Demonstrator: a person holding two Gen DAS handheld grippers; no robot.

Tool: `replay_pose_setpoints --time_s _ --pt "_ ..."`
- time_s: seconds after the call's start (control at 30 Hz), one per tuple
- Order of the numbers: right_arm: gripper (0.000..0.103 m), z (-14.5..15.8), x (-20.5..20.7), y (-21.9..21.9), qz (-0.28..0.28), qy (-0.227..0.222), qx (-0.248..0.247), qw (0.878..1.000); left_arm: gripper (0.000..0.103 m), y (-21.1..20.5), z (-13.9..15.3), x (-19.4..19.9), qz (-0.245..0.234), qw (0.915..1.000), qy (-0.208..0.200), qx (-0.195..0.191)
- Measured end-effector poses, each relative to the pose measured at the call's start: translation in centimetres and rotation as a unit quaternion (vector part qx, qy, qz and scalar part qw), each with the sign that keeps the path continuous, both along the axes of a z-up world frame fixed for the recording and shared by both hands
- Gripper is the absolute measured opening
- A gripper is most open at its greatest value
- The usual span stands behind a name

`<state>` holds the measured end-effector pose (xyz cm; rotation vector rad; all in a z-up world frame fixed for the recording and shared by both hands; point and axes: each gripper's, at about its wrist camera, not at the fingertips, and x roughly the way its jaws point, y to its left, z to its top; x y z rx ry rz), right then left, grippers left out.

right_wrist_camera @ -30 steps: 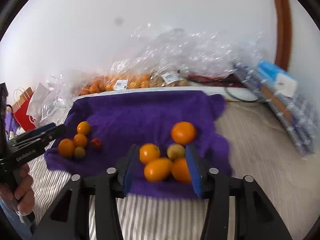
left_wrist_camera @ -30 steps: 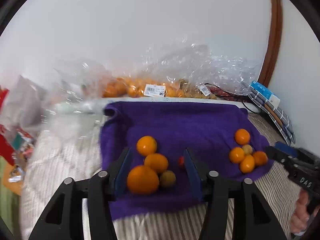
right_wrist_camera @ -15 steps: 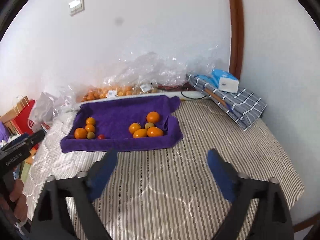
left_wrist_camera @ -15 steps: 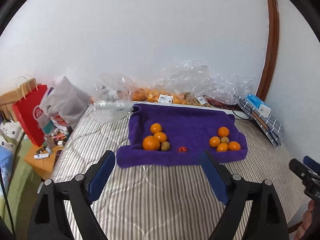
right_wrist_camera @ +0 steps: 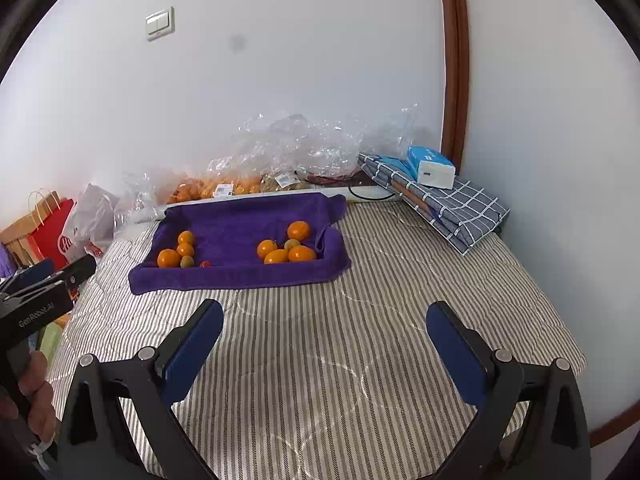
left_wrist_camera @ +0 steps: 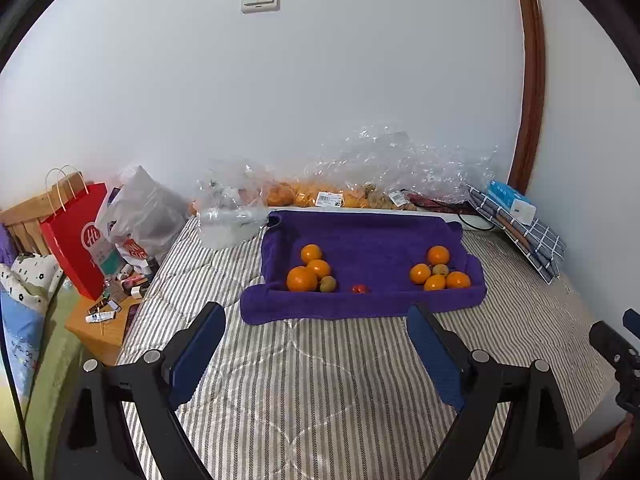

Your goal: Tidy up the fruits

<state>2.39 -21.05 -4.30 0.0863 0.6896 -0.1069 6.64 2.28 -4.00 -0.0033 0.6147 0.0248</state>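
Both grippers had drawn back from the fruits (left_wrist_camera: 311,273) (on a purple towel (left_wrist_camera: 368,240)), fingers (left_wrist_camera: 198,354) spread wide, empty, fruit well beyond them.

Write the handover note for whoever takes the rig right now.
Left hand-held gripper: open, empty, held above the striped bed, short of the towel.
Right hand-held gripper: open, empty, also short of the towel.
On the purple towel: left fruit cluster, right fruit cluster, and one small red fruit lying alone between them.
More fruit sits in plastic bags by the wall.
Done: two groups formed.
Left: probably the red fruit, perhaps the bagged fruit.
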Motion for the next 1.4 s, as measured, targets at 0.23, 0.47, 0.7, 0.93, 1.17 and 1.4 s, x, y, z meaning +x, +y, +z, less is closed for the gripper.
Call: replay_pose_setpoints --time_s 0.23,0.47,0.7,0.93,1.17,1.4 --pt "0.100 0.35 -0.47 -0.26 -0.003 -0.006 0.003 1.000 0.092 -0.04 0.14 0.02 0.004 1.0000 0.000 -0.002" --pt "0.100 0.46 -0.63 -0.33 -0.003 -0.009 0.001 1.000 0.092 0.06 0.48 -0.06 0.007 1.0000 -0.002 0.001" --pt "0.100 0.56 -0.66 -0.49 -0.007 -0.010 -0.001 1.000 0.092 -0.11 0.66 -0.15 0.004 1.0000 -0.004 0.000" --pt "0.100 0.47 -0.58 -0.73 -0.012 -0.009 -0.004 1.000 0.092 -0.08 0.58 -0.20 0.002 1.0000 0.001 0.000" --pt "0.100 0.26 -0.43 -0.83 -0.014 -0.006 -0.004 1.000 0.092 -0.23 0.32 -0.08 0.000 1.0000 0.007 -0.004" --pt "0.100 0.10 -0.34 -0.90 -0.014 -0.005 -0.001 1.000 0.092 -0.21 0.15 0.01 0.002 0.9999 0.012 -0.004"
